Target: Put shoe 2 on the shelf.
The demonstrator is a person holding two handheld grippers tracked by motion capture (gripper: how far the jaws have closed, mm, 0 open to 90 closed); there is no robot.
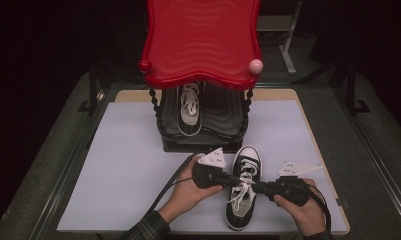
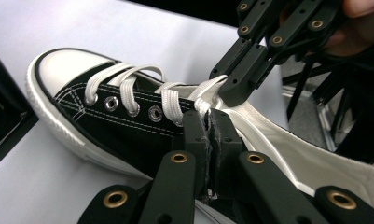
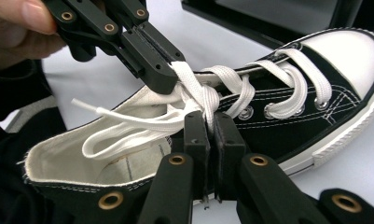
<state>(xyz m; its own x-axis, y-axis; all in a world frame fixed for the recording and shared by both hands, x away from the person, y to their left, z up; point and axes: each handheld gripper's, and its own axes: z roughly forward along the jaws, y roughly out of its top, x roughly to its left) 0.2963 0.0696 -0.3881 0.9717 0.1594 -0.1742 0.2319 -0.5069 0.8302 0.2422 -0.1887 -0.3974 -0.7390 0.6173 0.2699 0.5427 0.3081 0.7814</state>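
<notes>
table (image 1: 128, 165) with sneaker (image 1: 242, 210), rack (image 1: 203, 142)

The left claw (image 2: 208, 122) pinches the white lace (image 2: 171, 99) of the black sneaker (image 2: 105, 126), the right claw (image 2: 231, 86) opposite.

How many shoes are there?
2. One shoe lies on the table mat between the two hands, its laces pinched by both grippers. The other shoe sits on the rack's lower shelf. More may hide under the red top.
</notes>
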